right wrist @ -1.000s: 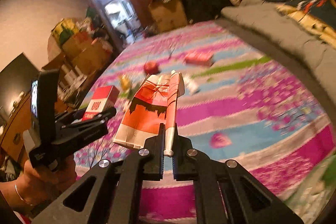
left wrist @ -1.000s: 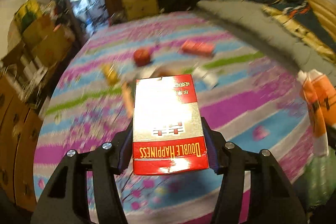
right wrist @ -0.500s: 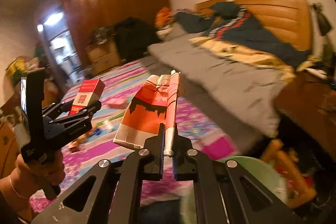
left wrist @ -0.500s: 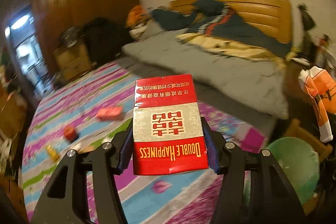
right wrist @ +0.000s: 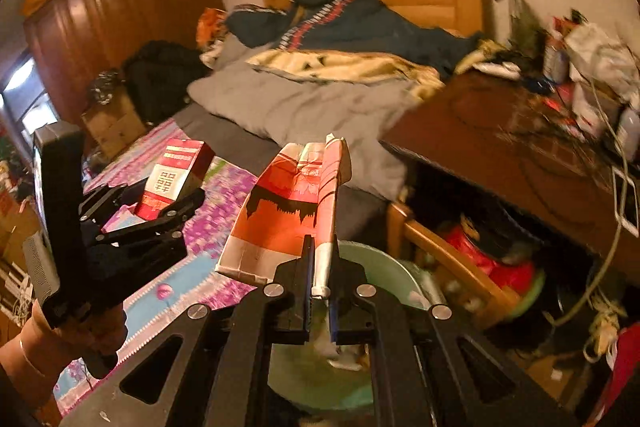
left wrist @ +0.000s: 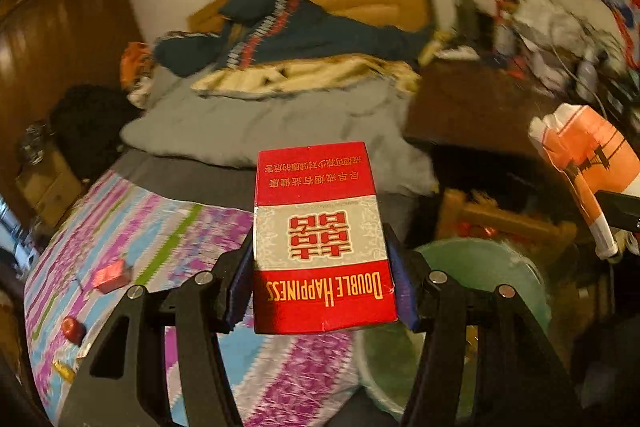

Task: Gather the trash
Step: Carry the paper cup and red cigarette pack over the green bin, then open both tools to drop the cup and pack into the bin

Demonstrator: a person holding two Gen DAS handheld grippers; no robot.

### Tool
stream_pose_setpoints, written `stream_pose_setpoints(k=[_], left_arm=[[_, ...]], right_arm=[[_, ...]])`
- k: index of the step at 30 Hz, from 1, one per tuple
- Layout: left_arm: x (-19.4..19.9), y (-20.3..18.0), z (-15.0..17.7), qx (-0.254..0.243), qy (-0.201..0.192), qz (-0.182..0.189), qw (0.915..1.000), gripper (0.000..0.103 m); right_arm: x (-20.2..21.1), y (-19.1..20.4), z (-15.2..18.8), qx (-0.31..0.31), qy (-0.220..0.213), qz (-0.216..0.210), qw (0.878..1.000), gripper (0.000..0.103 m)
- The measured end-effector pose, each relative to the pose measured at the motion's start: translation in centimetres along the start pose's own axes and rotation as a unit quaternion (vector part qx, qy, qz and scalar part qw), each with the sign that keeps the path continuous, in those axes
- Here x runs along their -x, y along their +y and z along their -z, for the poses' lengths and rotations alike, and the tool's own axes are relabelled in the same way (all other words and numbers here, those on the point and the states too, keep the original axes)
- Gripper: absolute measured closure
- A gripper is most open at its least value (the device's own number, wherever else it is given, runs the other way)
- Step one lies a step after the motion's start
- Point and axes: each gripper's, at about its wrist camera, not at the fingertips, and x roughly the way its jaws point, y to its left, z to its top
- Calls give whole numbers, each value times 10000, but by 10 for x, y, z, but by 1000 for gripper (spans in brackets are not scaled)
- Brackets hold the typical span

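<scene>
Left wrist: left gripper (left wrist: 322,291) clamps red cigarette box (left wrist: 320,239).

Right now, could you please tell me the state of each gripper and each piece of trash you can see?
Left gripper: shut on the red box.
Red box: held above the mat, off the floor.
Right gripper: shut on the carton.
Carton: flattened, pinched by one edge, above the green bin.
Green bin: open, some trash inside.
Small red pack: lying on the mat.
Red ball: lying on the mat.
</scene>
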Motion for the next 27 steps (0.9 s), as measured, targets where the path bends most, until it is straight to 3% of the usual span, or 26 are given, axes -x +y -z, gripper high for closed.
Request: stream_pose_setpoints(k=[15, 27], left_arm=[[-33, -46, 38, -578, 736, 370, 9949, 48], [-46, -46, 40, -596, 926, 404, 9931, 47]], right_arm=[[-39, -39, 55, -673, 874, 211, 9937, 96], [-54, -33, 51, -723, 981, 139, 9925, 96]])
